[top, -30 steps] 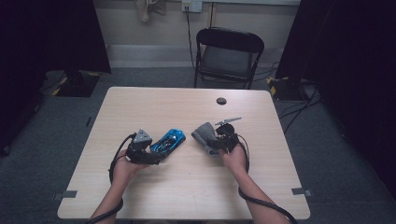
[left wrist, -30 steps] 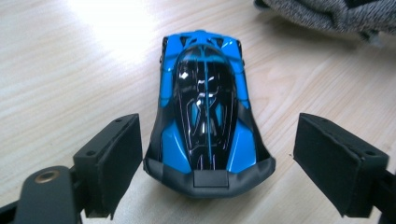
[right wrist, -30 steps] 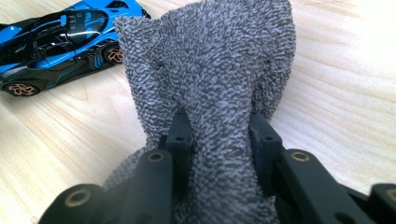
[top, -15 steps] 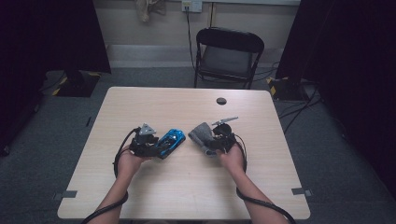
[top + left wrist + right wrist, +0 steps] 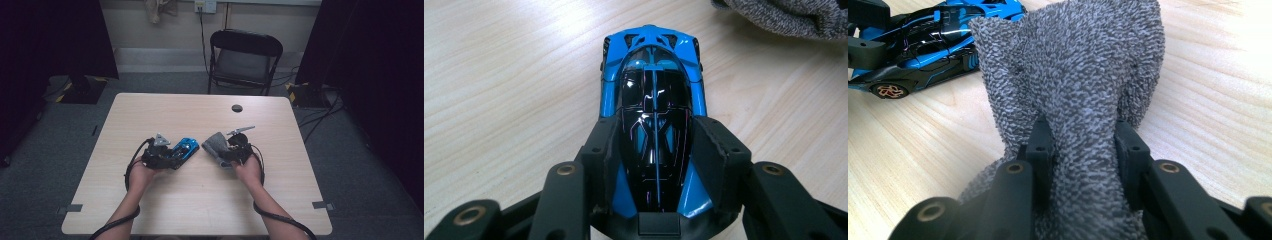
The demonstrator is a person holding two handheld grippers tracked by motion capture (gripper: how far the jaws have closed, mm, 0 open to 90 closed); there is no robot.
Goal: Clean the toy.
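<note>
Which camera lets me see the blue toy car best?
The left gripper view: the blue toy car lies close, seen from above between the black jaws. The right gripper view shows its side; the high view shows it small.

dim room with a pale wood counter (image 5: 150,210) on grey carpet (image 5: 365,200)

a black folding chair (image 5: 243,60) stands behind it; dark curtains (image 5: 55,40) flank a light wall (image 5: 165,30), seemingly with a socket (image 5: 205,6).

Left gripper (image 5: 656,165) now around toy car (image 5: 651,95)
</note>
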